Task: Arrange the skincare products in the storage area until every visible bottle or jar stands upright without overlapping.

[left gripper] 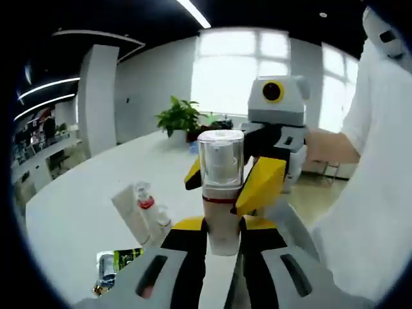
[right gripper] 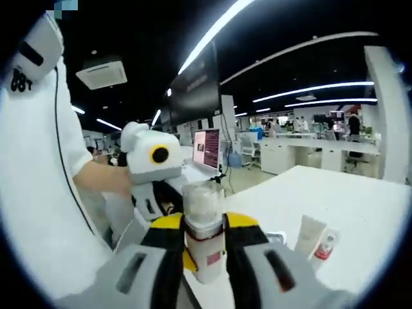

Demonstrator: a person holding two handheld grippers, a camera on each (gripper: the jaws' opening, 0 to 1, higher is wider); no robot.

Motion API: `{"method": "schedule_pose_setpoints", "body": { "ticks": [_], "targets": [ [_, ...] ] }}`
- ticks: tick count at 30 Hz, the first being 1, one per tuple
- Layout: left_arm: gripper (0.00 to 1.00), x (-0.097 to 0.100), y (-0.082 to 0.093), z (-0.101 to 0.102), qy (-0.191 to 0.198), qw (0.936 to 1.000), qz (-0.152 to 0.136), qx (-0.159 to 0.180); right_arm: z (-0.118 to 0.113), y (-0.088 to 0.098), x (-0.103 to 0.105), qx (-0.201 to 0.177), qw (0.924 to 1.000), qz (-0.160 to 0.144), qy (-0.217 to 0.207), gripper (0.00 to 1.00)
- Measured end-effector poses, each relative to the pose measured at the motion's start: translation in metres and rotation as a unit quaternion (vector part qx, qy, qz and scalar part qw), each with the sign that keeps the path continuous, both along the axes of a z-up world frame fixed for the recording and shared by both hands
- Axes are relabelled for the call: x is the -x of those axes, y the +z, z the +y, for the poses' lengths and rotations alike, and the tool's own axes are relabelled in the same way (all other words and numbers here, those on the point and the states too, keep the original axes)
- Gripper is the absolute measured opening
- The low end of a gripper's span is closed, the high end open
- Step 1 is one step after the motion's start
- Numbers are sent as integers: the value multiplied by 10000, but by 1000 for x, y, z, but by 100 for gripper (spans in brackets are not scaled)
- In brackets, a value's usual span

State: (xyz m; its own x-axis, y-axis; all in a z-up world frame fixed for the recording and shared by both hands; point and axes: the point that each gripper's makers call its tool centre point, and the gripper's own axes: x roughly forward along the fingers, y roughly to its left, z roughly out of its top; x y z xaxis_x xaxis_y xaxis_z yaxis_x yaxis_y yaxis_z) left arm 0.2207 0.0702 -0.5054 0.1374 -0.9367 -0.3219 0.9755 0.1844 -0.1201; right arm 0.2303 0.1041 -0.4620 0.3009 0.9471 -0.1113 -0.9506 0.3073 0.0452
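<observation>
Bottle (left gripper: 221, 193) w/ clear cap and red band, 1 only, upright, held above white table (left gripper: 77, 206) between both grippers. Left gripper (left gripper: 223, 241) jaws pressed on its lower body; right gripper (left gripper: 225, 177) comes in from behind w/ yellow jaw tips at either side of the neck. In right gripper view same bottle (right gripper: 205, 238) sits pinched between right gripper (right gripper: 205, 248) jaws, left gripper (right gripper: 154, 170) facing it from beyond; cannot tell there where its tips touch.

Other products on table: 1 white tube (left gripper: 132, 215) lying flat, 1 small white bottle w/ red collar (left gripper: 147, 201) just beside it, 1 foil sachet (left gripper: 116, 267) near bottom edge, partly cut off by left jaw. Right gripper view shows tube (right gripper: 309, 237) and red-collar bottle (right gripper: 325, 246) side by side, lower parts hidden by the jaw.

Table wide and open to the left in left gripper view; far edge near 1 potted plant (left gripper: 179, 118). Person's white sleeve (left gripper: 370, 180) crowds the right side. Labels too blurred to read.
</observation>
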Motion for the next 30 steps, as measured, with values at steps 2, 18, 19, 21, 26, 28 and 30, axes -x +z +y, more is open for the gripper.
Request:
{"method": "schedule_pose_setpoints", "body": {
  "ticks": [2,18,19,21,26,28,30],
  "targets": [
    [17,6,7,-1,-259,9996,-47,100,2,-4,12,243,9993,-83,282,23],
    [20,-29,17,-9,576,9978,-262,205,-12,4,-27,292,9890,-199,-1438,21],
    [20,-35,17,-11,807,9958,-384,186,-13,5,-32,361,9848,-257,-1677,21],
    [21,-43,17,-13,1226,9903,-628,163,-15,5,-40,370,9775,-234,-2064,21],
    [21,-57,13,-10,2276,9711,-697,145,-19,8,-52,-12,9578,-53,-2874,21],
    [21,-59,12,-9,2527,9646,-736,188,-16,4,-49,-51,9569,41,-2905,21],
    [20,-59,10,-6,2775,9572,-807,165,-15,2,-48,-113,9547,122,-2972,21]
  ]
}}
